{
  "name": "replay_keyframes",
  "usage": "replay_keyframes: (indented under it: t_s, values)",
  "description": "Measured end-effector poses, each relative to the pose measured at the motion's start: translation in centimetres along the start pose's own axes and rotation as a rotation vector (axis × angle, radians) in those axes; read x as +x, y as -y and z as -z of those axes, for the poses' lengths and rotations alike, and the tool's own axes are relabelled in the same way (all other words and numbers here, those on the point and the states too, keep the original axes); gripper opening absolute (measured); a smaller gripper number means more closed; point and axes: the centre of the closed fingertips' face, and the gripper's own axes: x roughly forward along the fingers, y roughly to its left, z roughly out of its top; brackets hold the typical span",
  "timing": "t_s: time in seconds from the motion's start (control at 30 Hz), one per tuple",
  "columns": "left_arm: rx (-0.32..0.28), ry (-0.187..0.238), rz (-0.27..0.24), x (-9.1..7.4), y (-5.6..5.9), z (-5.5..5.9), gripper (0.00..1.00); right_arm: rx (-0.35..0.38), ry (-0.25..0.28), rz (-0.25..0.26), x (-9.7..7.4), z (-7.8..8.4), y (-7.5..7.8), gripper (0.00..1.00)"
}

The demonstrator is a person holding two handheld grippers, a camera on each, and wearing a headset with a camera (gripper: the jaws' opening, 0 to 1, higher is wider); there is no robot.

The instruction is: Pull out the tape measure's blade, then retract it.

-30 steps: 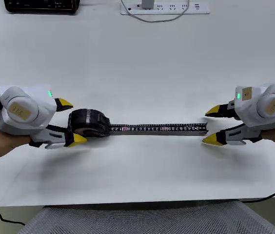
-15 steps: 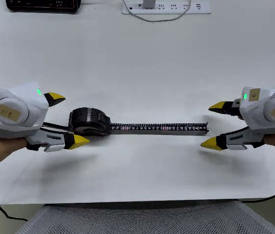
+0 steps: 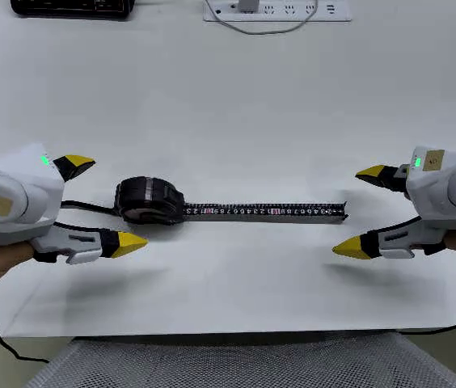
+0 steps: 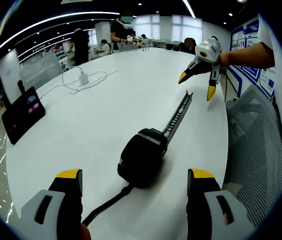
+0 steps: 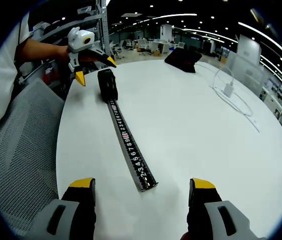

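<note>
Left tool point(image 3: 108, 202): jaws spread wide and holding nothing, near the surface's point(image 3: 236, 105) front edge toward its left side, just short of the tape measure case.

Right tool point(image 3: 354, 210): jaws likewise apart and empty, toward the right side, with the blade's end hook sitting about level with the gap between its tips but untouched.

Item 1, tape measure case point(image 3: 149, 202): black and rounded, lying on its side left of centre and nearer the front edge than the far one. I judge it hard-shelled, dense for its bulk and fairly grippy. I would clamp it across the two flat faces, clear of the blade slot.

Item 2, black strap point(image 3: 90, 208): trails from the case toward the left tool. Limp, a poor handle.

Item 3, blade point(image 3: 264, 212): drawn out flat along the surface, running right from the case and roughly parallel to the front edge. Thin, springy metal, I expect; stiff along its length, apt to kink if bent, quick to snap back.

Item 4, end hook point(image 3: 344, 212): the place I would pinch to guide the return.

Item 5, far edge: white power strip point(image 3: 280, 10) with a looped cable point(image 3: 252, 28); dark device point(image 3: 70, 6) toward the far-left corner.
</note>
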Motion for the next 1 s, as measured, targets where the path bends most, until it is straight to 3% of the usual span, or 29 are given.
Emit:
replay_keyframes:
  t_s: [0.27, 0.43, 0.73, 1.0]
  values:
    - [-0.014, 0.043, -0.029, -1.2, 0.0, 0.0, 0.87, 0.036, 0.023, 0.046, -0.6, -0.1, -0.3, 0.85]
    - [-0.074, 0.091, -0.049, -1.9, 0.0, -0.3, 0.89, 0.049, 0.041, 0.062, -1.4, -0.3, -0.5, 0.85]
    - [-0.135, 0.120, -0.070, -3.1, 0.6, 0.5, 0.91, 0.065, 0.082, 0.093, -2.2, -0.4, -1.3, 0.89]
    - [-0.149, 0.127, -0.089, -3.7, 1.1, 1.0, 0.91, 0.089, 0.108, 0.118, -2.8, -0.4, -1.6, 0.88]
